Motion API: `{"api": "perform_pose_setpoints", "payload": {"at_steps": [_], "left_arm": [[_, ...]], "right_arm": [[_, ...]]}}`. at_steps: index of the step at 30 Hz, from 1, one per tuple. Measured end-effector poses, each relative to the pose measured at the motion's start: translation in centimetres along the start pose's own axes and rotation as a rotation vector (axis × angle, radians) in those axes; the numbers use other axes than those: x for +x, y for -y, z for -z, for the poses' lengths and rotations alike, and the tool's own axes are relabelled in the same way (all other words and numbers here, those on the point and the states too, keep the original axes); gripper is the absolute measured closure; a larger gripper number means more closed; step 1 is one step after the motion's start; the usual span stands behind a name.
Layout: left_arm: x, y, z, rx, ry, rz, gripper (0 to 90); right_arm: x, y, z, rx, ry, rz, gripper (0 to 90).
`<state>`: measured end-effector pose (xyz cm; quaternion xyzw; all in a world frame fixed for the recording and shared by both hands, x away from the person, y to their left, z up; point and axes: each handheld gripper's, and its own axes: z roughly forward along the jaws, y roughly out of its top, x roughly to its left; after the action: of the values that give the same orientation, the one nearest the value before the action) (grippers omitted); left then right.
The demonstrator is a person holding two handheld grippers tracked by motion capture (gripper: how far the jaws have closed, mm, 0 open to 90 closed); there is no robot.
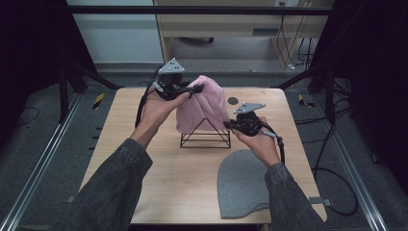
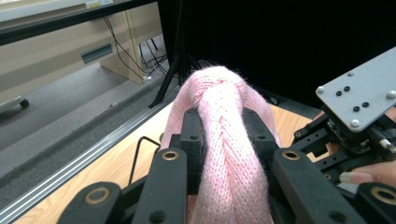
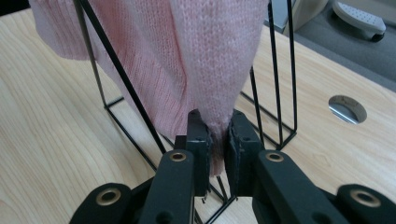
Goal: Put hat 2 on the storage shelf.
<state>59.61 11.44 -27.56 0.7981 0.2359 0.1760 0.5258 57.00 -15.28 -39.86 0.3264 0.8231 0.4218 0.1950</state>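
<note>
A pink knit hat [image 1: 207,103] hangs over a black wire pyramid stand [image 1: 204,139] in the middle of the wooden table [image 1: 144,163]. My left gripper [image 1: 197,88] comes in from the upper left, shut on the bunched top of the hat. In the left gripper view the pink knit [image 2: 217,88] is squeezed between my left gripper's [image 2: 223,126] jaws. My right gripper [image 1: 227,126] is at the stand's right side, shut on the hat's lower edge. The right gripper view shows the hem [image 3: 187,56] pinched in my right gripper [image 3: 217,128], in front of the stand's wires.
A grey knit hat [image 1: 240,183] lies flat on the table near the front right edge, under my right forearm. A round cable hole [image 1: 233,101] sits behind the stand. Black frame legs and cables stand around the table.
</note>
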Motion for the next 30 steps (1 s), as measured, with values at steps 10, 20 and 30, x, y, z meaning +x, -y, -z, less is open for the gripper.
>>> {"api": "perform_pose_setpoints", "payload": {"at_steps": [10,20,30], "left_arm": [[-0.5,1.3,-0.9,0.033,0.019,-0.010,73.2],[-0.9,2.8,-1.7,0.057,0.024,-0.008,72.8],[-1.3,3.7,-2.2,0.069,0.028,-0.002,71.9]], "right_arm": [[-0.2,1.5,-0.6,0.027,0.004,-0.019,81.0],[-0.5,2.9,-1.1,0.057,0.012,-0.023,80.6],[-0.7,3.8,-1.6,0.081,0.010,-0.039,80.1]]}}
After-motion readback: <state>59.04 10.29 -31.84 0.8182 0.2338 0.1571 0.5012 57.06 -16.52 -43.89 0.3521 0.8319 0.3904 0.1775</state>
